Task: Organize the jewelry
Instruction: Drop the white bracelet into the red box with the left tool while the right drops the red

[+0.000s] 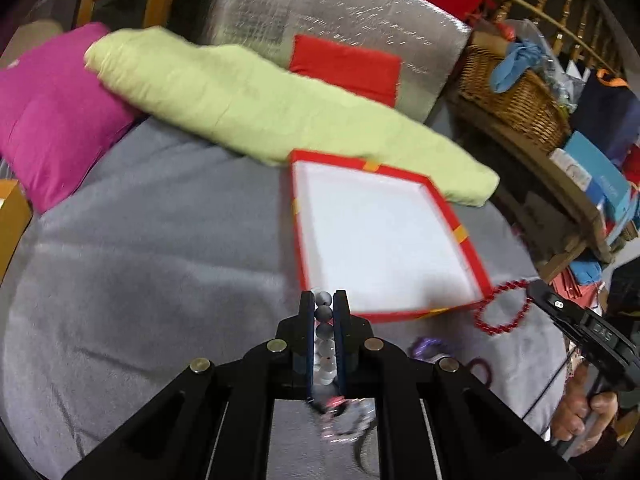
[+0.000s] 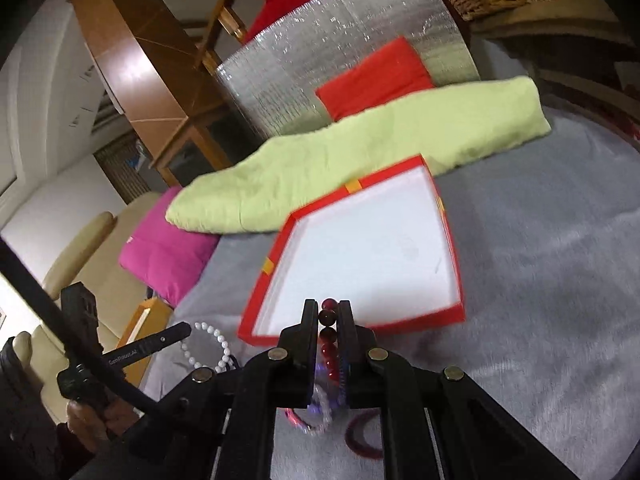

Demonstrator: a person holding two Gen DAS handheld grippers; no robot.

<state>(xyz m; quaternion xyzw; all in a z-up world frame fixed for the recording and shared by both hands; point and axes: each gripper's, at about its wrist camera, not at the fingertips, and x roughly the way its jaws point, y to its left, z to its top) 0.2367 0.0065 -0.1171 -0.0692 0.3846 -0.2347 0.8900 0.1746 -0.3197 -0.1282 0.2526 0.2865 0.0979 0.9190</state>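
A red box (image 1: 470, 258) with a white lining lies open on the grey blanket; in the right wrist view it (image 2: 458, 276) sits just ahead of the fingers. My left gripper (image 1: 323, 300) is shut on a white bead bracelet (image 1: 325, 344), held near the box's near edge; the same bracelet hangs in the right wrist view (image 2: 216, 344). My right gripper (image 2: 329, 308) is shut on a dark red bead bracelet (image 2: 329, 344), which shows as a red loop in the left wrist view (image 1: 505, 308). More bracelets (image 2: 320, 412) lie on the blanket under the grippers.
A green rolled blanket (image 1: 256, 100), a pink pillow (image 1: 52, 112), a red cushion (image 1: 348, 66) and a silver padded bag (image 1: 320, 8) lie behind the box. A wicker basket (image 1: 516, 96) stands on a wooden shelf at right. A purple bracelet (image 1: 430, 347) lies on the blanket.
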